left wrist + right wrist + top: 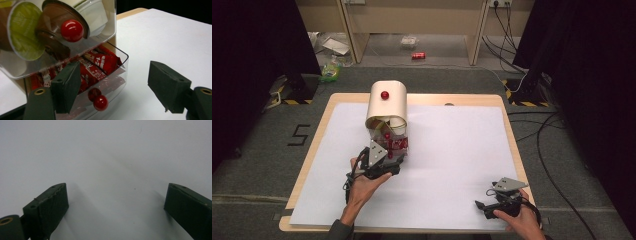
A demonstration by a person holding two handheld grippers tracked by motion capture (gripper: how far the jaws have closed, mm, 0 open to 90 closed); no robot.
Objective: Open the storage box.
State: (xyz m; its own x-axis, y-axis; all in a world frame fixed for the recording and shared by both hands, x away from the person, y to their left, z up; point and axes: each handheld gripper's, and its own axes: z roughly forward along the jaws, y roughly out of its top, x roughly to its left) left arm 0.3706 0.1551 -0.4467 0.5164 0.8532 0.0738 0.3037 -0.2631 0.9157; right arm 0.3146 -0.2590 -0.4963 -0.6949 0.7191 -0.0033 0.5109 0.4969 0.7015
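While I look down from the high view, my left gripper [388,150] sits at the front of the clear drawer [398,148] under the cream dispenser [387,103] on the white sheet [452,150], and my right gripper [486,205] rests well apart near the table's front right corner. In the left gripper view the jaws stand wide, empty, the drawer's red knob [100,103] between them and red sachets [100,63] inside the pulled-out drawer; in the right gripper view the jaws gape wide over bare sheet
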